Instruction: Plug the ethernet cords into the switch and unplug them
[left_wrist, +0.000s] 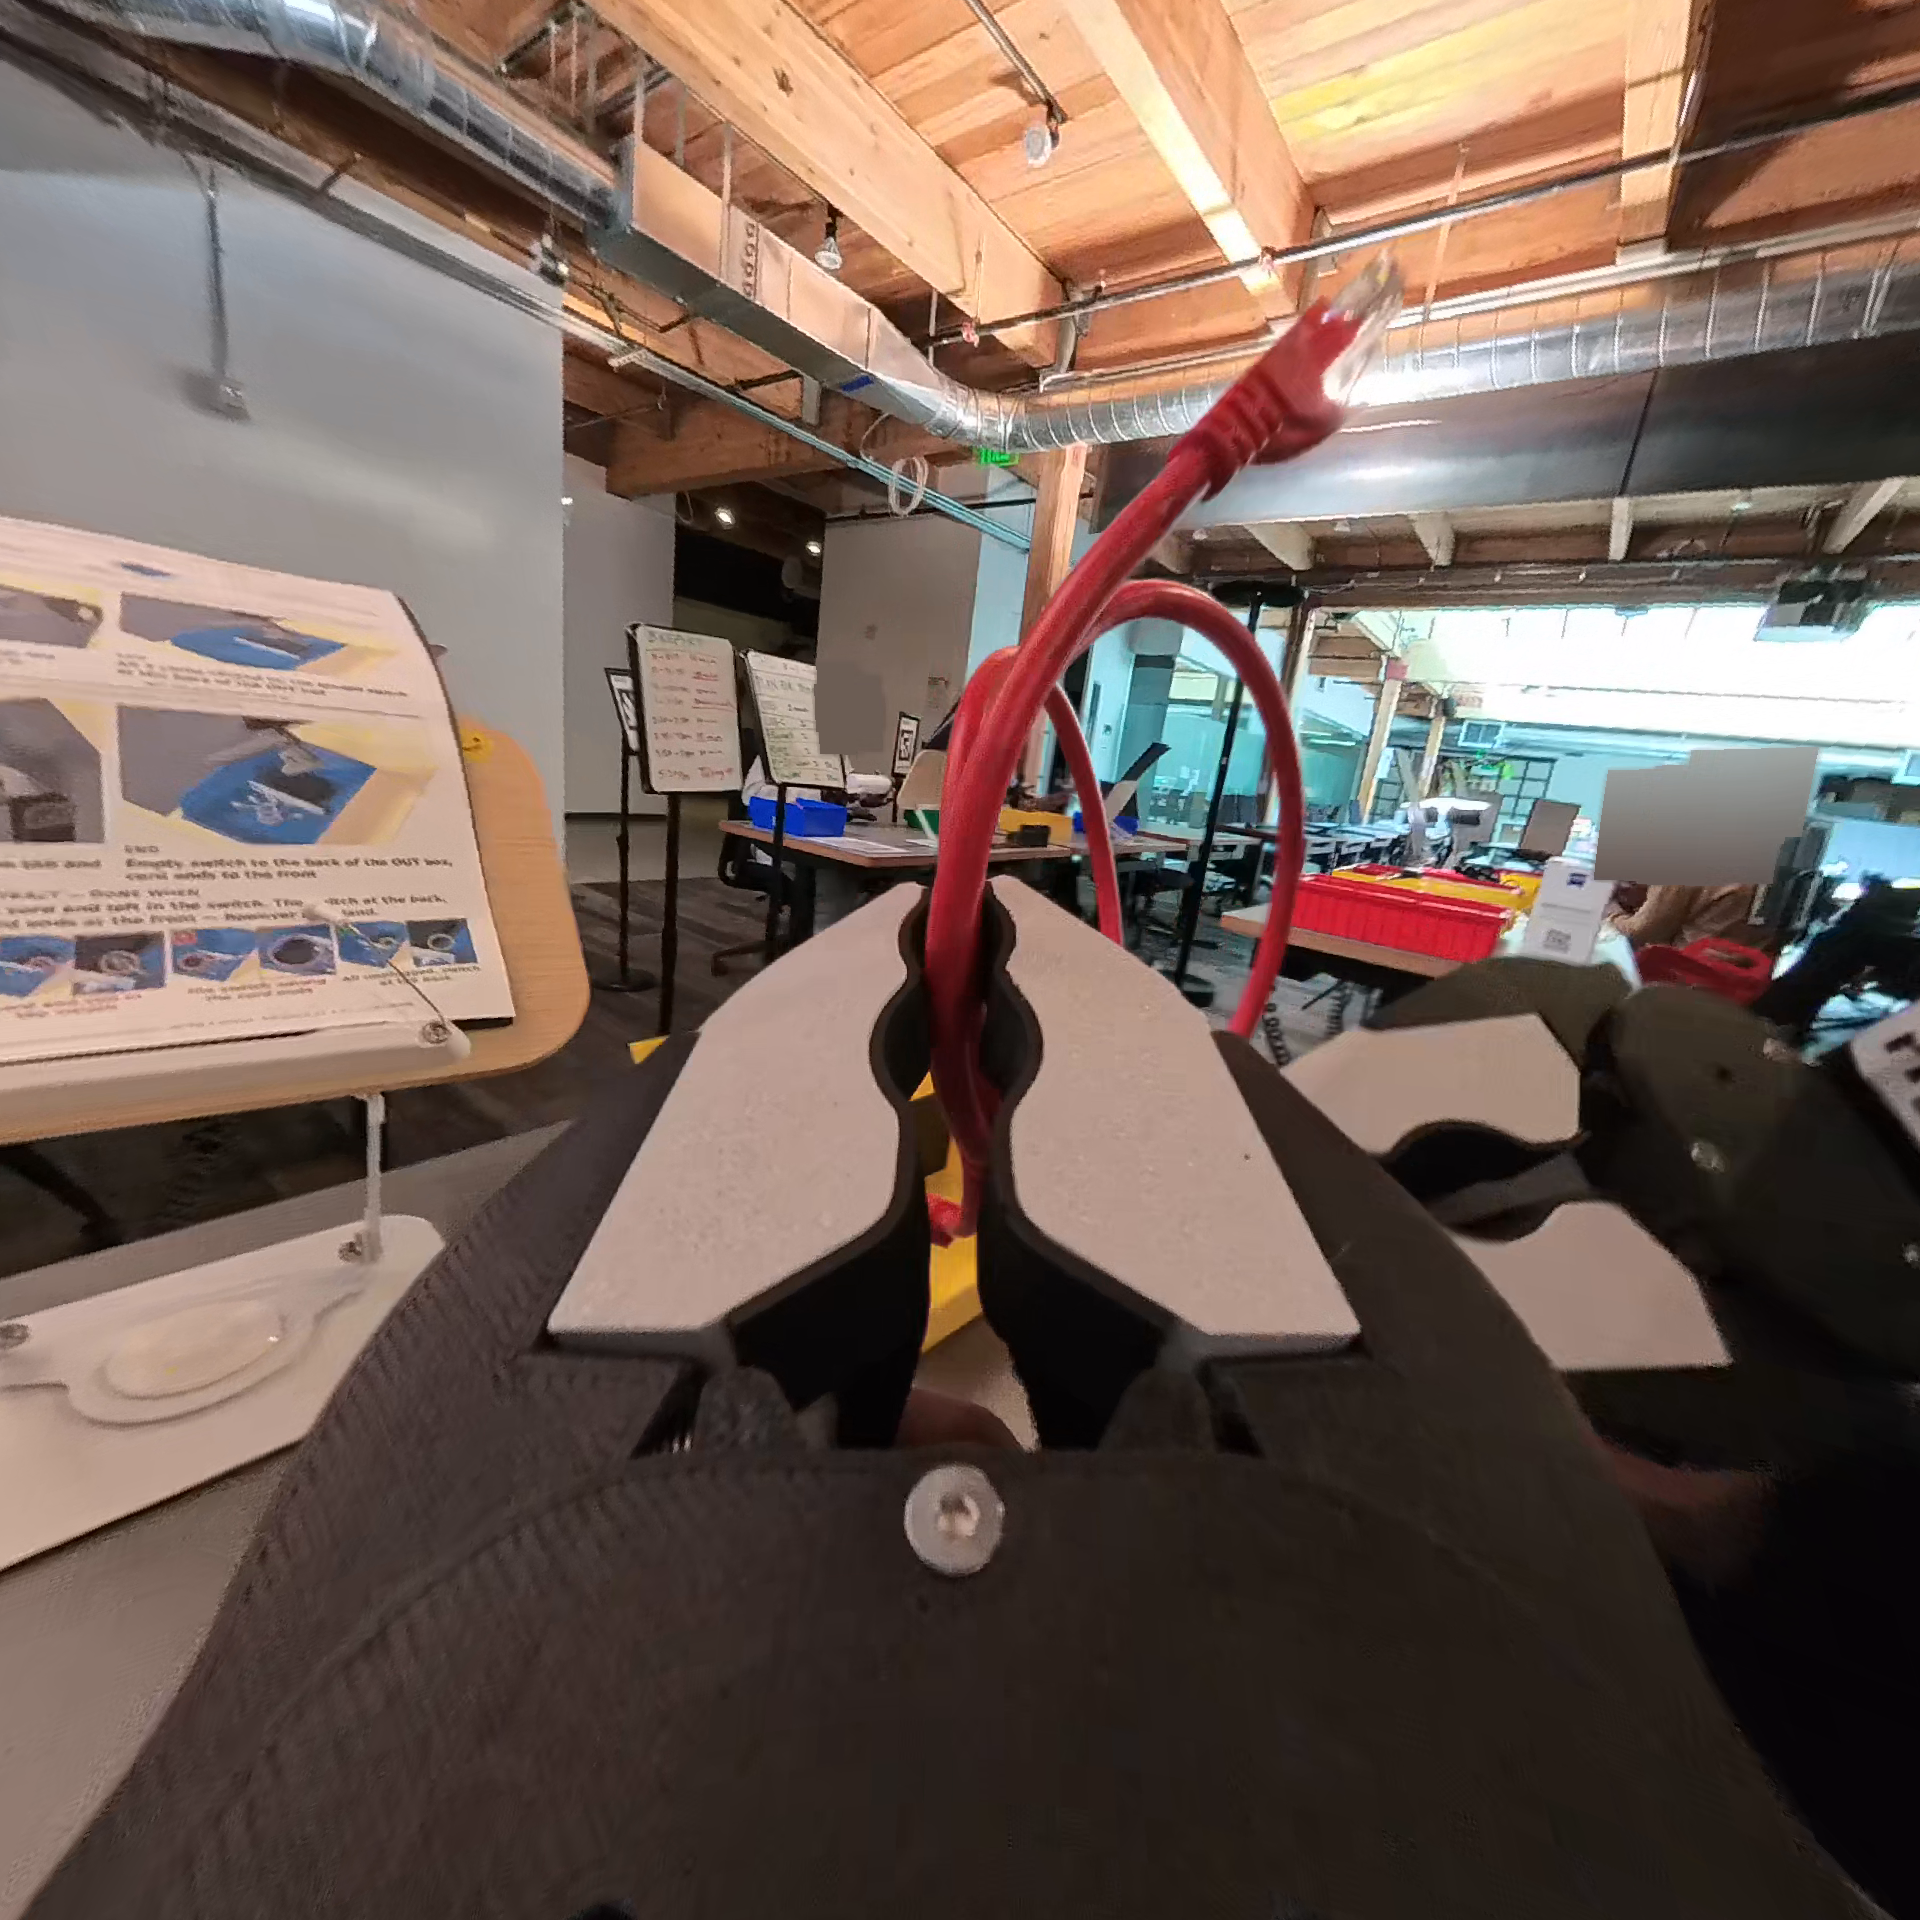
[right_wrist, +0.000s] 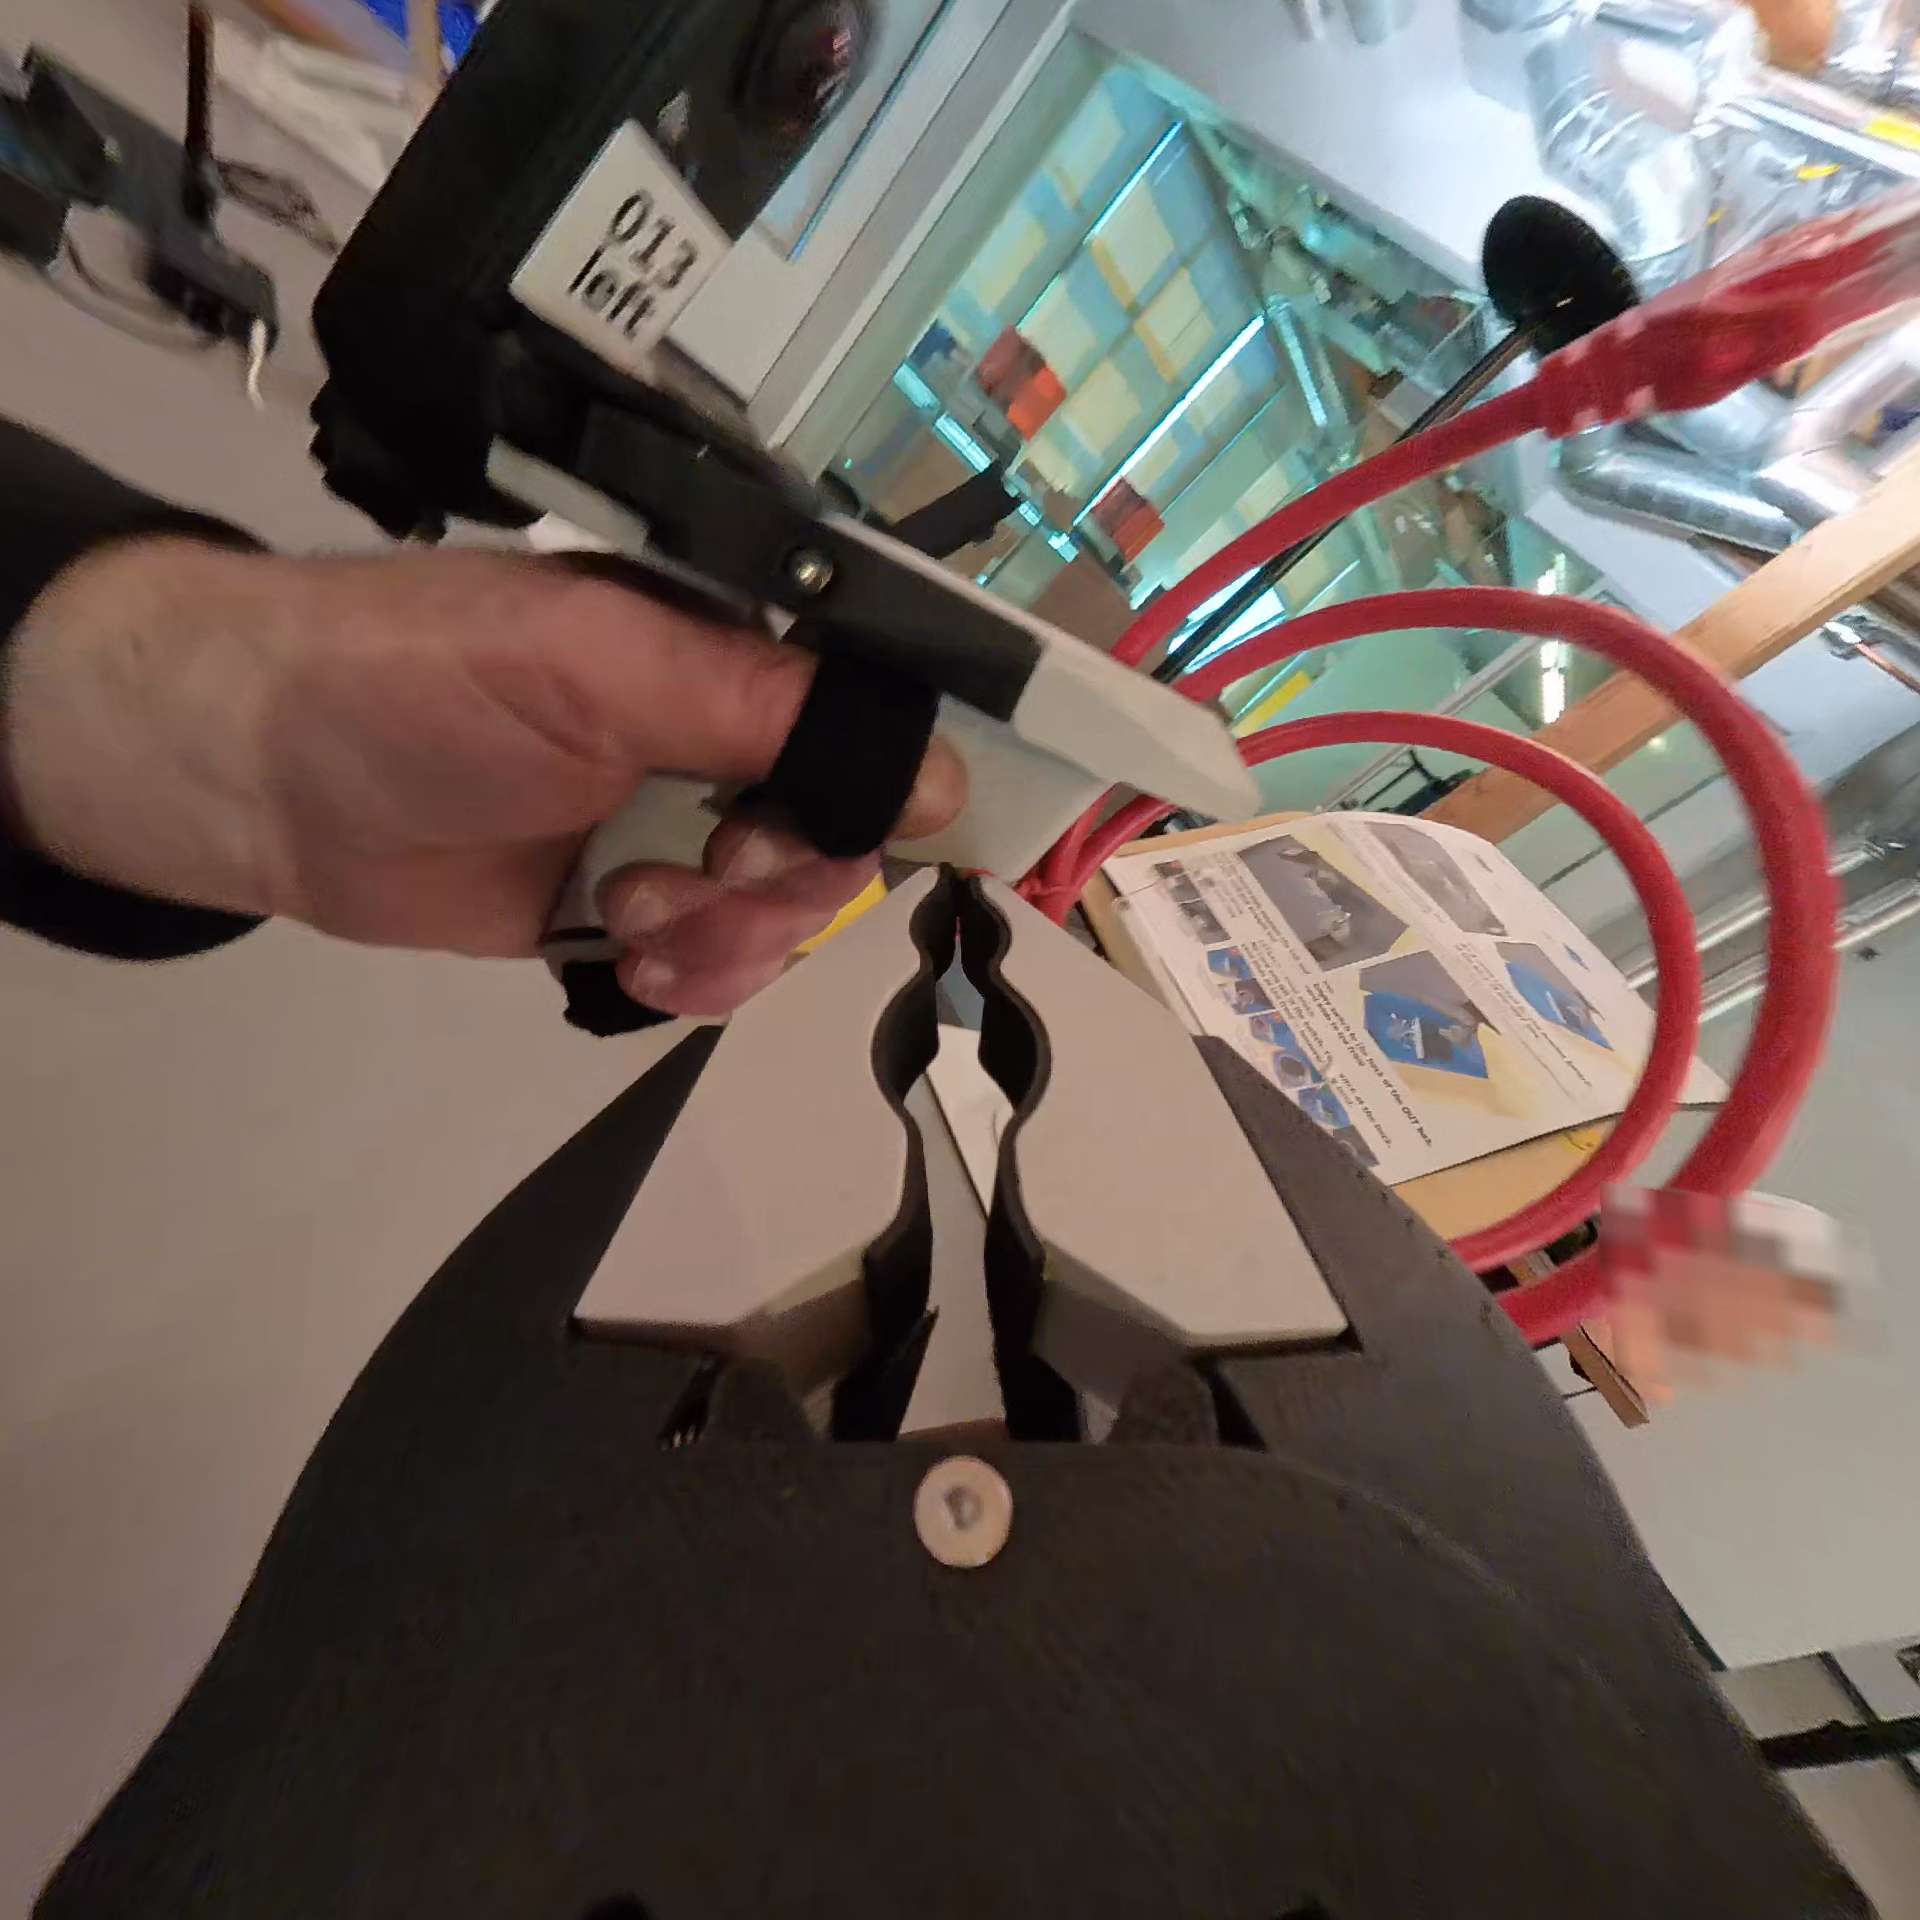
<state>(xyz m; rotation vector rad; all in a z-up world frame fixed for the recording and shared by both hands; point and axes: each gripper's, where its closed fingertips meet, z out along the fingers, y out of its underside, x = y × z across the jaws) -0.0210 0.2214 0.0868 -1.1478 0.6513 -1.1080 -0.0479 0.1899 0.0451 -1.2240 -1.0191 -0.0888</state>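
Note:
A red ethernet cord (left_wrist: 1039, 665), coiled in loops, is held up in the air. My left gripper (left_wrist: 956, 904) is shut on the bundled part of the coil. One plug (left_wrist: 1309, 374) sticks up and to the right. My right gripper (left_wrist: 1299, 1060) comes in from the right, where a loop runs down behind its tips. In the right wrist view my right gripper (right_wrist: 958, 883) is shut, its tips pinched on a bit of the red cord (right_wrist: 1662, 935) just below the left gripper's fingers (right_wrist: 1122, 748). A hand (right_wrist: 364, 727) holds the left gripper. No switch is in view.
An instruction sheet on a wooden stand (left_wrist: 229, 790) stands at the left on a white base (left_wrist: 208, 1351); it also shows in the right wrist view (right_wrist: 1403, 987). A yellow bin edge (left_wrist: 951, 1309) lies below the fingers. Tables with red bins (left_wrist: 1392, 914) stand far behind. My hands' fingertips stand some 6 centimeters from each other.

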